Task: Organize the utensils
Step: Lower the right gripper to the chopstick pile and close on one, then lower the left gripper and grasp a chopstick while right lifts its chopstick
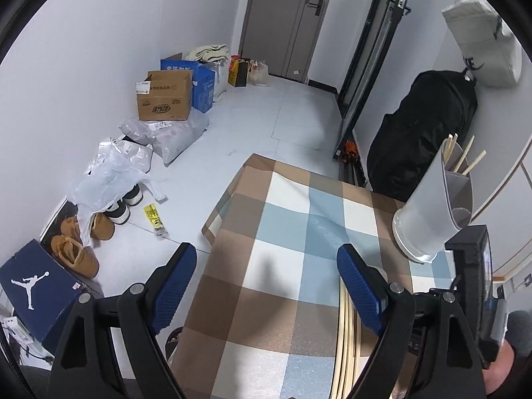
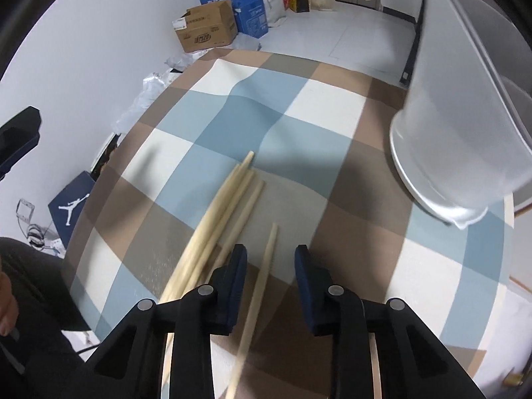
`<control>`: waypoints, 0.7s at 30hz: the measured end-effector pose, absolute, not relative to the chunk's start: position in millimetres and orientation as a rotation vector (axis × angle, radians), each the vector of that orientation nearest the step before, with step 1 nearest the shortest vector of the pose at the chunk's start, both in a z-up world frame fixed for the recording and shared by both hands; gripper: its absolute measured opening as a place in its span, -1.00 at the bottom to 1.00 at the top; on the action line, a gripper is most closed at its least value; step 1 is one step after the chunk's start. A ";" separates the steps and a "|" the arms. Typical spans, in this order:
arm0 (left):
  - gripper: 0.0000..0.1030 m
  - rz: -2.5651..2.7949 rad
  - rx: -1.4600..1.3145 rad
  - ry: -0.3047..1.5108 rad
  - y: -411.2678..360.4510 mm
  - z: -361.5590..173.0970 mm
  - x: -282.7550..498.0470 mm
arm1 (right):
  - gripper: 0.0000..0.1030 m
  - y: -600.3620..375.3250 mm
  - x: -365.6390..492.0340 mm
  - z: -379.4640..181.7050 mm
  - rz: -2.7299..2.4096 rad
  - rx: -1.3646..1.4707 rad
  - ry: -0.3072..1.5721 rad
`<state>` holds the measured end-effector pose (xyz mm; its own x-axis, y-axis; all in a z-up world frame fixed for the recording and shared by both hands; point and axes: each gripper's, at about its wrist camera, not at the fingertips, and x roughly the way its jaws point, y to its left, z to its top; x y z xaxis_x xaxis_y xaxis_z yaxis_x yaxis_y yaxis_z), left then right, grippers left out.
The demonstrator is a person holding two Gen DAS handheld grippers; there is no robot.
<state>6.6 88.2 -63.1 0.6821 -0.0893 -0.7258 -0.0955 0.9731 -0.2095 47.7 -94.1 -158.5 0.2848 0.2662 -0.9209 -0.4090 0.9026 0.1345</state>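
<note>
Several wooden chopsticks lie in a loose bundle on the checked tablecloth. One single chopstick lies apart, running between the jaws of my right gripper, which is open just above it. A white utensil holder stands at the table's right side; in the left wrist view the holder has several chopsticks in it. My left gripper is open and empty above the table's left edge. Chopsticks on the table show beside its right finger.
Cardboard boxes, plastic bags, shoes and a blue shoe box line the floor at the left wall. A black bag stands behind the table. The right gripper's body shows at right.
</note>
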 end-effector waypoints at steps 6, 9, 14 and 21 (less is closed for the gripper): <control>0.61 0.020 -0.255 0.809 96.3 -61.4 6.6 | -0.92 -83.5 50.4 -156.6 0.405 -0.204 1.184; 0.61 0.034 -0.260 0.816 98.6 -63.5 9.0 | -0.94 -83.9 48.9 -155.7 0.400 -0.212 1.164; 0.61 0.046 -0.255 0.834 98.7 -68.4 13.0 | -0.94 -101.5 52.8 -138.5 0.381 -0.119 1.104; 0.61 -0.024 -0.208 0.910 78.4 -81.4 19.8 | -0.94 -126.2 47.8 -93.5 0.394 -0.043 0.967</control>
<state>19.8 78.4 -81.4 0.6149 -0.1088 -0.7810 -0.0668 0.9797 -0.1891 47.8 -126.2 -93.5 0.5024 0.3071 -0.8083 -0.3446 0.9285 0.1385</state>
